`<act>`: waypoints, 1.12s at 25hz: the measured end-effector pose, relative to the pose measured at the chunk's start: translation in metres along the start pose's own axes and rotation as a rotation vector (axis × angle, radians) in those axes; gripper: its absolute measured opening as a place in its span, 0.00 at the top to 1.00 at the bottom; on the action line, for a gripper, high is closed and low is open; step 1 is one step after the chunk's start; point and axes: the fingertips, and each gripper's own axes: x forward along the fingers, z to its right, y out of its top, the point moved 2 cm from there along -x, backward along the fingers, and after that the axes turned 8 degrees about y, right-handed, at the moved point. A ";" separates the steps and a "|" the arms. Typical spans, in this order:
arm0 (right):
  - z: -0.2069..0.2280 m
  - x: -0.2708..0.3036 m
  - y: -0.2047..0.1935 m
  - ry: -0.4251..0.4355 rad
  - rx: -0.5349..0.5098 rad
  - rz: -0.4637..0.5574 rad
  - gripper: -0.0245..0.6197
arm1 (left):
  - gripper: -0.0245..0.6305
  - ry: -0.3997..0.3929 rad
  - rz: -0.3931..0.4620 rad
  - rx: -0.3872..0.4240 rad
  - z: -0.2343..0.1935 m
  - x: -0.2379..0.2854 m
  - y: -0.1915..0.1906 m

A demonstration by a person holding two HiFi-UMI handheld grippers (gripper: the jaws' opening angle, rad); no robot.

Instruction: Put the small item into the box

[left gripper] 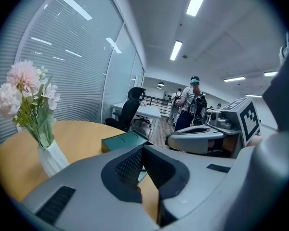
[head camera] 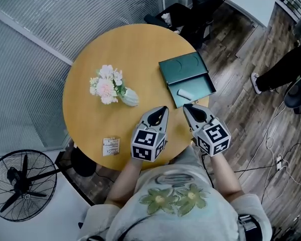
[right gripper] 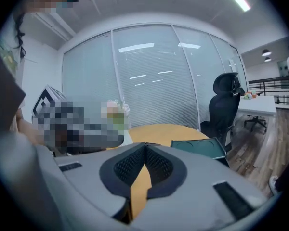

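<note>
A round wooden surface [head camera: 130,49] carries an open green box [head camera: 183,69]. The left gripper [head camera: 164,108] and right gripper [head camera: 186,106] hover just beside it, both clenched on nothing. There are flowers [head camera: 110,87] and a packet [head camera: 111,146] with unreadable print. The white item [head camera: 183,94] lies in the box.

The far half of the desk [head camera: 125,44] lies bare, with wide room to pass. A vase of flowers [head camera: 112,88] stands left of centre and the green box [head camera: 185,67] sits at the right edge. Between them runs a clear lane, straight ahead of the left gripper [head camera: 162,109]. The right gripper [head camera: 186,106] has its tip just at the box's near corner. A small packet [head camera: 111,146] lies at the near-left rim, well apart from both grippers.
</note>
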 end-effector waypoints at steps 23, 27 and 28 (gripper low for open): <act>-0.058 -0.031 -0.004 -0.108 -0.009 0.075 0.96 | 0.96 -0.136 0.021 0.074 0.021 -0.036 -0.007; -0.065 -0.031 -0.004 -0.115 -0.021 0.073 0.96 | 0.96 -0.141 0.024 0.074 0.019 -0.041 -0.009; -0.066 -0.031 -0.004 -0.116 -0.022 0.072 0.96 | 0.96 -0.141 0.025 0.074 0.019 -0.042 -0.009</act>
